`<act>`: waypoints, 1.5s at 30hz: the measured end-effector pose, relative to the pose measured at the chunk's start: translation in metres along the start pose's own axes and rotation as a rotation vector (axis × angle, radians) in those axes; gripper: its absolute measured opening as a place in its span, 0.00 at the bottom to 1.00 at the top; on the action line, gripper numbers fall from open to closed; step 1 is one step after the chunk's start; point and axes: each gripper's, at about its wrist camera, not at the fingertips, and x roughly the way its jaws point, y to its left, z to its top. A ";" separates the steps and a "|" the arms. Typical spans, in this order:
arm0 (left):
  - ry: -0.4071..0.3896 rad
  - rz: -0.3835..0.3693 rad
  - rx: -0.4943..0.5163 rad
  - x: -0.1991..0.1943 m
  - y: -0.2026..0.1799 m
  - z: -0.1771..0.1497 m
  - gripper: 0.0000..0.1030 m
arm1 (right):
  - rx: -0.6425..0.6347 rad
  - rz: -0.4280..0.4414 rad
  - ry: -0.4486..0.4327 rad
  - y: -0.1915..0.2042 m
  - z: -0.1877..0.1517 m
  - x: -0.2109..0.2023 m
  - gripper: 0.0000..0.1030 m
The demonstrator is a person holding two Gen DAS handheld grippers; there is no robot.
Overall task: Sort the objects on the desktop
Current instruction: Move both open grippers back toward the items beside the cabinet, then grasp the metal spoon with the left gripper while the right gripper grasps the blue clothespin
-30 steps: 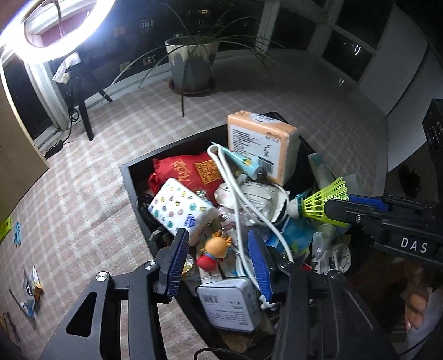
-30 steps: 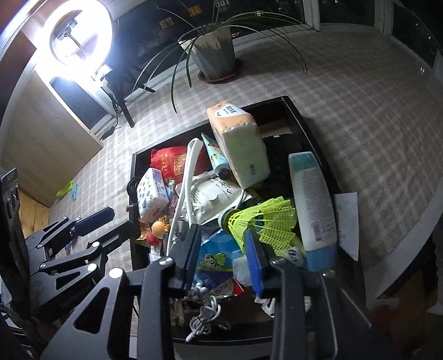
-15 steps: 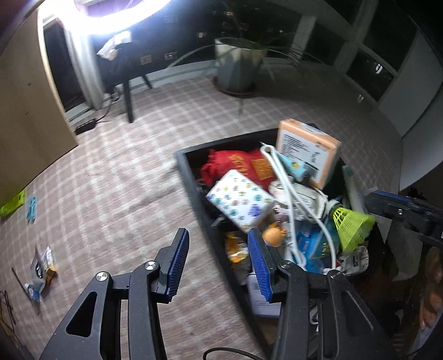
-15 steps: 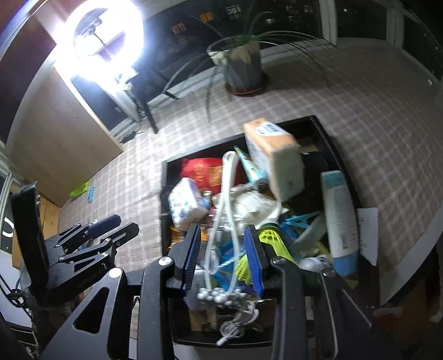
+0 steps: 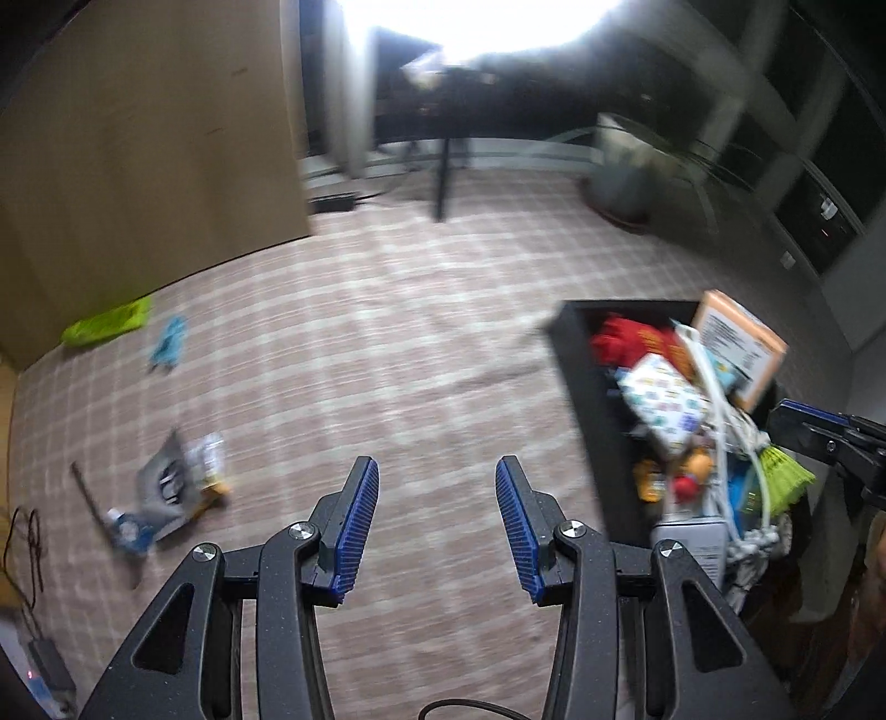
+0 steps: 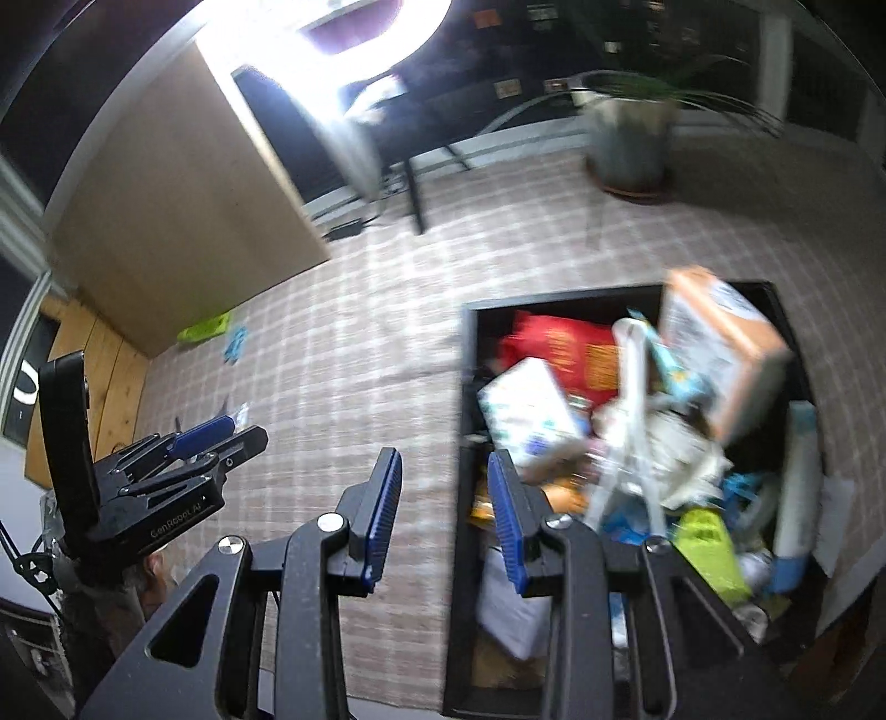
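Observation:
A black bin point(image 6: 462, 387) packed with many objects sits on the checked tablecloth; it also shows in the left wrist view point(image 5: 576, 354). In it lie an orange box point(image 6: 720, 338), a red packet point(image 6: 559, 343), a patterned white box point(image 6: 526, 410), a white cable point(image 6: 626, 421) and a yellow-green shuttlecock point(image 5: 783, 476). My left gripper point(image 5: 437, 520) is open and empty over bare cloth left of the bin. My right gripper point(image 6: 443, 515) is open and empty over the bin's left wall. Both views are blurred.
Small packets point(image 5: 177, 493), a green wrapper point(image 5: 108, 327) and a blue scrap point(image 5: 169, 343) lie on the cloth at left. A brown board point(image 5: 138, 138), a ring light point(image 6: 332, 33) and a potted plant point(image 6: 631, 138) stand at the back.
Both grippers have swung left, away from above the bin. The left one now looks at bare cloth; the bin has slid to the right of both views. Both stay open.

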 end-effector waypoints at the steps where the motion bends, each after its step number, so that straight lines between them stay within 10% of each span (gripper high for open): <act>1: 0.000 0.015 -0.023 0.000 0.014 -0.001 0.41 | -0.017 0.006 0.008 0.010 0.003 0.007 0.31; 22: 0.084 0.214 -0.518 0.012 0.265 -0.051 0.39 | -0.285 0.086 0.176 0.205 0.072 0.148 0.31; 45: 0.202 0.304 -0.584 0.076 0.298 -0.047 0.19 | -0.281 0.074 0.368 0.306 0.123 0.312 0.31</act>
